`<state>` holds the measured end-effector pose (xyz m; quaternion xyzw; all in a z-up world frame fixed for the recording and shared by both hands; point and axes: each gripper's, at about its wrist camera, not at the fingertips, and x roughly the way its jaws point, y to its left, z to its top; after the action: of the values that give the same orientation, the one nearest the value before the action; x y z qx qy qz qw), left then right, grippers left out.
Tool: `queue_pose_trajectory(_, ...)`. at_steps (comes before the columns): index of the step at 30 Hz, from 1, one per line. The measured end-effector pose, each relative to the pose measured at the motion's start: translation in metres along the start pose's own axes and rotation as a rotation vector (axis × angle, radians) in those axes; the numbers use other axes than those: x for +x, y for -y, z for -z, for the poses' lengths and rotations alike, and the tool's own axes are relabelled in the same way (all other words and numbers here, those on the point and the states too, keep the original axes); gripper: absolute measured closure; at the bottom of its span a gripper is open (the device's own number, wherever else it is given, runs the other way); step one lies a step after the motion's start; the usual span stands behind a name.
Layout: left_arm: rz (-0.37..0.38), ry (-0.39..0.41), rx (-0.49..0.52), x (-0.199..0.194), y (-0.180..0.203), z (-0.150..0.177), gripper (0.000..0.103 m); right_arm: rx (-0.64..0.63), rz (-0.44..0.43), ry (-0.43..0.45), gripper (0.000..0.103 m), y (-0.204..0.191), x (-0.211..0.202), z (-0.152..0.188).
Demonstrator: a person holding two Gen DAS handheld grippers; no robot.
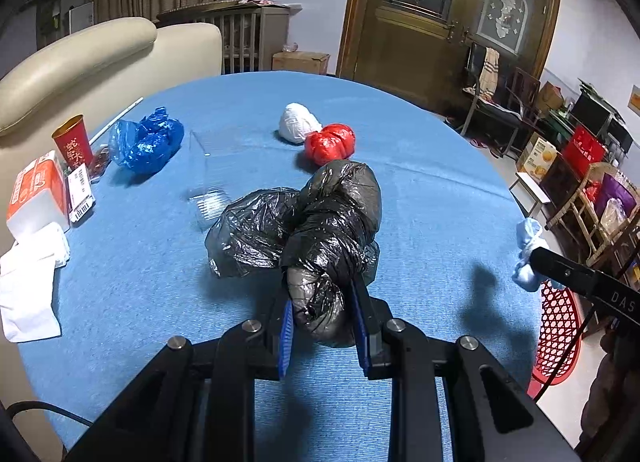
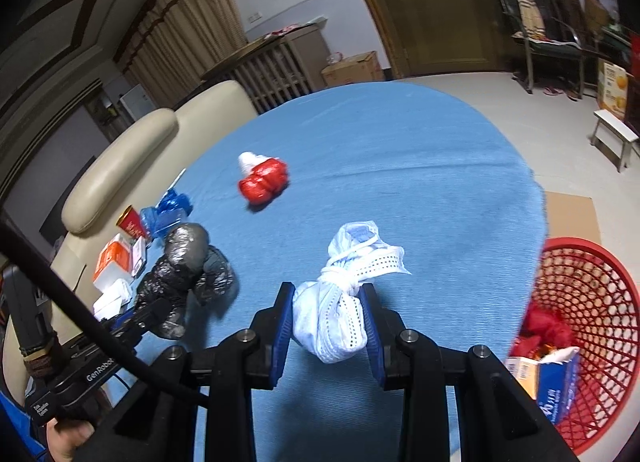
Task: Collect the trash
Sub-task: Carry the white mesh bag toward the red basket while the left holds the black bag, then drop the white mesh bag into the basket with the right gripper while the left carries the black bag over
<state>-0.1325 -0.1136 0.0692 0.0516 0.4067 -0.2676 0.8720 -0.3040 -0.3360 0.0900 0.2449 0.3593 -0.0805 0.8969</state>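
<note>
While left jaws clamp the black bag (image 1: 320,246), right jaws grip the half-hidden white bundle (image 2: 340,318).

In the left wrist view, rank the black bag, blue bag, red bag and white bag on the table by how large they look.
1. black bag, though it sits nearest the camera
2. blue bag
3. red bag and white bag: too alike to rank, and the red one partly hides the white one.

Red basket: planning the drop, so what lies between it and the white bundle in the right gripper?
Only bare blue tablecloth, seen in the right wrist view, between bundle and basket.
</note>
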Motion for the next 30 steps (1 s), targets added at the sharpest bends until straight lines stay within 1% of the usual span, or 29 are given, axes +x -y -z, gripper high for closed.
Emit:
queue_pose_trajectory(9, 0.021, -0.002, 0.021, 0.002, 0.013, -0.001, 0.076, 0.054, 0.064, 0.029, 0.068, 0.034, -0.018, 0.001)
queue_pose_trajectory(16, 0.047, -0.005, 0.046, 0.003, 0.025, -0.002, 0.076, 0.108, 0.133, 0.054, 0.068, 0.065, -0.036, 0.007)
queue_pose_trajectory(25, 0.083, -0.004, 0.097, 0.001, 0.053, -0.005, 0.076, 0.168, 0.226, 0.071, 0.068, 0.106, -0.057, 0.016)
queue_pose_trajectory(30, 0.119, -0.005, 0.137, 0.0, 0.077, -0.008, 0.076, 0.192, 0.267, 0.067, 0.068, 0.125, -0.062, 0.021)
